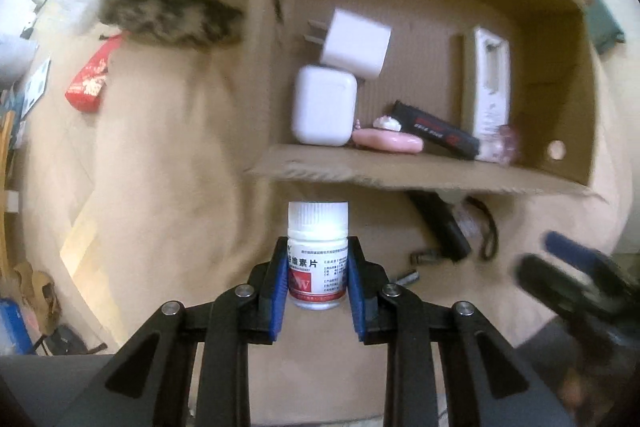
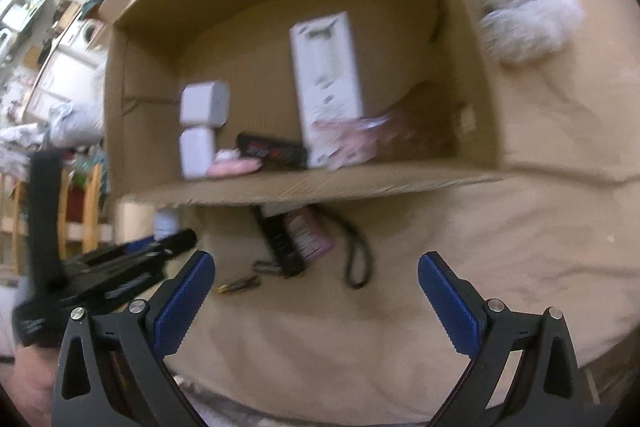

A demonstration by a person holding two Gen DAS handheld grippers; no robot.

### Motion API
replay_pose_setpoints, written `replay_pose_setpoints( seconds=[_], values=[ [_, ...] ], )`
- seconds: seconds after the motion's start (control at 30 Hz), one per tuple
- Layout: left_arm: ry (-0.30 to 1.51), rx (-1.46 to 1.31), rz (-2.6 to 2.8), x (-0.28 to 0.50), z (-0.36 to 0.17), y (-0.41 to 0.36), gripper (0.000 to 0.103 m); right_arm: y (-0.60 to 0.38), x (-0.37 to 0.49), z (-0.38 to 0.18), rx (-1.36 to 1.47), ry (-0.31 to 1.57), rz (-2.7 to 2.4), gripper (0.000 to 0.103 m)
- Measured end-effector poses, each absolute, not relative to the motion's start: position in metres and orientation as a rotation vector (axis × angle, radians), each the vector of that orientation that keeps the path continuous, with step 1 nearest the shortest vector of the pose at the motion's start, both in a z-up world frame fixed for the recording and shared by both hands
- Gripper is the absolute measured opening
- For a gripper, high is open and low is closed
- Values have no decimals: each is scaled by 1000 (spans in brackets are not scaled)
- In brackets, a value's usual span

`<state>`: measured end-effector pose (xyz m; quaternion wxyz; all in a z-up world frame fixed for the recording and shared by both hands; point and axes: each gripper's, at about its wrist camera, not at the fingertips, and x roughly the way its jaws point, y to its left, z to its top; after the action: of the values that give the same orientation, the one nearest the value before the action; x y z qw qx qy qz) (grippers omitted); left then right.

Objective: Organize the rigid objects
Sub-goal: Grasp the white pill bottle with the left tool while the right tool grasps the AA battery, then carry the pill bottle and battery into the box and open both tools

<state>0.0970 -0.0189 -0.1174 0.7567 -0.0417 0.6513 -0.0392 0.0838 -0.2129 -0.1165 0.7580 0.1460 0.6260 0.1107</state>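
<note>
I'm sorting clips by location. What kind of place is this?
Probably a lived-in home, likely a bedroom: the cardboard box sits on soft beige bedding, a furry blanket lies beside it, and cluttered household furniture fills the background.

Both fisheye wrist cameras look steeply down along their own fingers, close above a beige fabric-covered surface [image 1: 168, 155]. Each faces the near edge of an open brown cardboard box [image 2: 280, 183] from close range. They share its interior and the surface before it.
</note>
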Motion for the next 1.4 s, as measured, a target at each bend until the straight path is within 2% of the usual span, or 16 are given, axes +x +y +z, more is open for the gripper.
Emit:
replay_pose_setpoints(
  seconds=[0.13, 0.17, 0.23, 0.4, 0.5, 0.73, 0.83, 1.17, 1.4],
  values=[
    [1358, -126, -77, 79, -98, 7, 24, -188, 82, -129, 313, 1415, 361, 103],
    [1348, -127, -68, 74, -97, 11, 24, -181, 81, -132, 303, 1422, 400, 87],
    [1336, -136, -45, 80, -97, 26, 24, -167, 79, -136, 271, 1440, 442, 73],
    [1353, -235, -9, 82, -98, 56, 24, -139, 80, -151, 165, 1486, 462, 72],
    [1369, -235, -15, 81, -101, 57, 24, -124, 81, -163, 121, 1516, 466, 62],
    [1395, -223, -4, 80, -113, 50, 24, -91, 76, -174, -51, 1523, 455, 61],
    [1402, -213, -9, 80, -116, 47, 24, -86, 71, -172, -126, 1493, 441, 46],
    [1387, -116, -40, 78, -117, 26, 24, -126, 56, -150, -26, 1452, 430, 46],
    [1331, -55, -72, 74, -112, 9, 24, -180, 39, -104, 19, 1283, 333, 46]
  ],
)
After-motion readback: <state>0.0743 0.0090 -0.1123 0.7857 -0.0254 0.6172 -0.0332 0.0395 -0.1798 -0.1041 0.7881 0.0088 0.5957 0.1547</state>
